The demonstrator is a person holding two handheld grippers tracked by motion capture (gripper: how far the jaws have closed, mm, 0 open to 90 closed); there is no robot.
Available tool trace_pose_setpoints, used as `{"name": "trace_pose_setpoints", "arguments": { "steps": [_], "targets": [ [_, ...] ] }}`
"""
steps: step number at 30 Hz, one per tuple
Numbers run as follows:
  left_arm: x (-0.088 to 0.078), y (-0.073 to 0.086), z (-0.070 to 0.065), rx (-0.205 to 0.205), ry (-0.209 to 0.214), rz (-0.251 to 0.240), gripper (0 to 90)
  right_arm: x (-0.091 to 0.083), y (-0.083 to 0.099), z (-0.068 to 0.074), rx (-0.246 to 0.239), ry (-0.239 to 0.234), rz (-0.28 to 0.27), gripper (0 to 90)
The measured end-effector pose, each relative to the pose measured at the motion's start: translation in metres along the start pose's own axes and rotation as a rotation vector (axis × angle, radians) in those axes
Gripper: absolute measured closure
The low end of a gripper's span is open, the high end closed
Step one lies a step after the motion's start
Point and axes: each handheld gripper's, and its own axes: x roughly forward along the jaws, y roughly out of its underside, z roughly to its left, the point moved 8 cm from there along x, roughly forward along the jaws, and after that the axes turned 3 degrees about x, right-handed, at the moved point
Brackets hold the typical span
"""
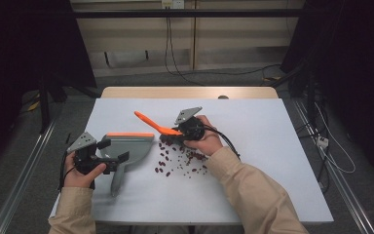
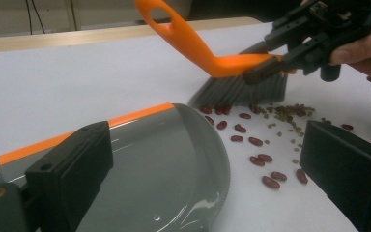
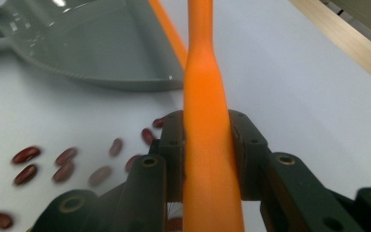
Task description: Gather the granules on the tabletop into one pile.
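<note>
An orange-handled brush (image 1: 148, 122) with grey bristles (image 2: 241, 89) leans over the white table, and my right gripper (image 1: 177, 132) is shut on its handle (image 3: 205, 96). The bristles rest at the far edge of several scattered red beans (image 1: 180, 161), with small greenish ones (image 2: 290, 113) among them. To the left lies a grey dustpan (image 1: 131, 146) with an orange lip, its handle pointing toward the person. My left gripper (image 1: 113, 150) hovers at the pan's left side, jaws wide apart. One jaw is over the pan (image 2: 164, 159) and the other is beside its curved rim, not touching it.
The white table cover (image 1: 272, 146) ends at a wooden strip (image 1: 190, 92) on the far side. Cables trail across the floor behind and to the right of the table. Metal rails run along both sides.
</note>
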Motion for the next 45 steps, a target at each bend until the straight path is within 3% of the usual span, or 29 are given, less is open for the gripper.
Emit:
{"name": "trace_pose_setpoints", "arguments": {
  "steps": [6, 9, 13, 23, 26, 33, 36, 45],
  "targets": [
    [0.000, -0.001, -0.002, 0.008, 0.000, 0.003, 4.6, -0.017, 0.009, 0.013, -0.042, -0.031, 0.024, 71.3],
    [0.000, -0.001, -0.002, 0.011, -0.002, 0.001, 4.6, -0.023, 0.011, 0.016, -0.030, -0.032, 0.012, 71.3],
    [0.000, -0.001, -0.002, 0.012, -0.001, 0.004, 4.6, -0.029, 0.004, 0.012, 0.019, -0.018, -0.055, 71.3],
    [0.000, 0.000, 0.001, 0.007, -0.001, 0.006, 4.6, 0.001, -0.014, 0.013, 0.016, -0.008, -0.061, 71.3],
    [0.001, 0.001, 0.001, 0.004, 0.001, 0.006, 4.6, 0.008, -0.011, 0.015, 0.001, -0.016, -0.024, 71.3],
    [0.000, 0.000, 0.002, 0.005, -0.006, 0.006, 4.6, -0.010, 0.004, 0.023, -0.005, -0.052, 0.005, 71.3],
    [0.001, 0.000, 0.001, 0.009, -0.005, 0.008, 4.6, -0.020, 0.009, 0.026, 0.001, -0.049, -0.006, 71.3],
    [0.001, 0.001, 0.000, 0.009, -0.006, 0.010, 4.6, -0.042, -0.001, 0.028, 0.128, 0.019, -0.110, 71.3]
  ]
}}
